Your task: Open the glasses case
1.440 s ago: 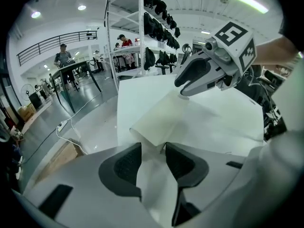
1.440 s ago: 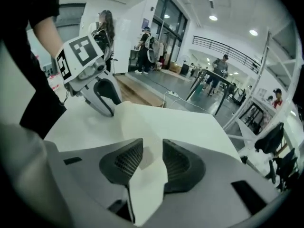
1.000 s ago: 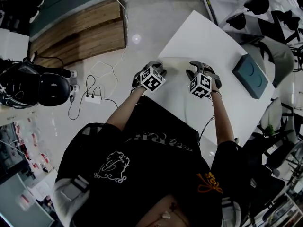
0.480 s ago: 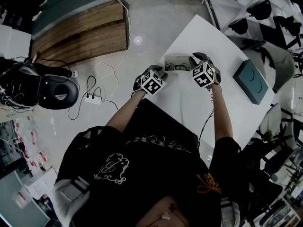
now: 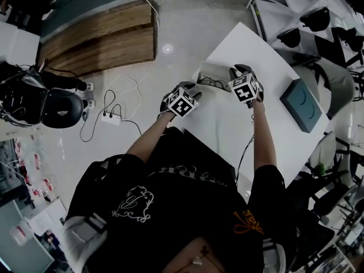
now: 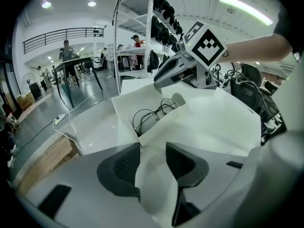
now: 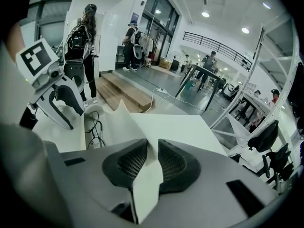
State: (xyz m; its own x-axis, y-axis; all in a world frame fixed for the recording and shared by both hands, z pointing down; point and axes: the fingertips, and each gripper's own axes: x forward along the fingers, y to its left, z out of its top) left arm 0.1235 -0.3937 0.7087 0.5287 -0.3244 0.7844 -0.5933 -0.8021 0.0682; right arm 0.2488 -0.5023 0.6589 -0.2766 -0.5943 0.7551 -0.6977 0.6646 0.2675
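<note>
In the head view the glasses case [image 5: 211,73] lies by the left edge of the white bench [image 5: 259,50], between the left gripper [image 5: 193,90] and the right gripper [image 5: 234,73]. Bare bench runs right toward a teal box [image 5: 301,98]. In the left gripper view its fingers [image 6: 118,167] clamp a white case flap, and glasses [image 6: 151,115] show inside, so the case looks largely open. In the right gripper view narrow fingers [image 7: 130,163] pinch the thin lid, which probably only needs folding back.

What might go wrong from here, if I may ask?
The right gripper, whose jaws have just been closing, pinches a thin flap of the glasses case; it may crease or slip out. The left gripper grips another flap; pulling apart could tear it. The glasses lie loose inside; tilting might spill them.
</note>
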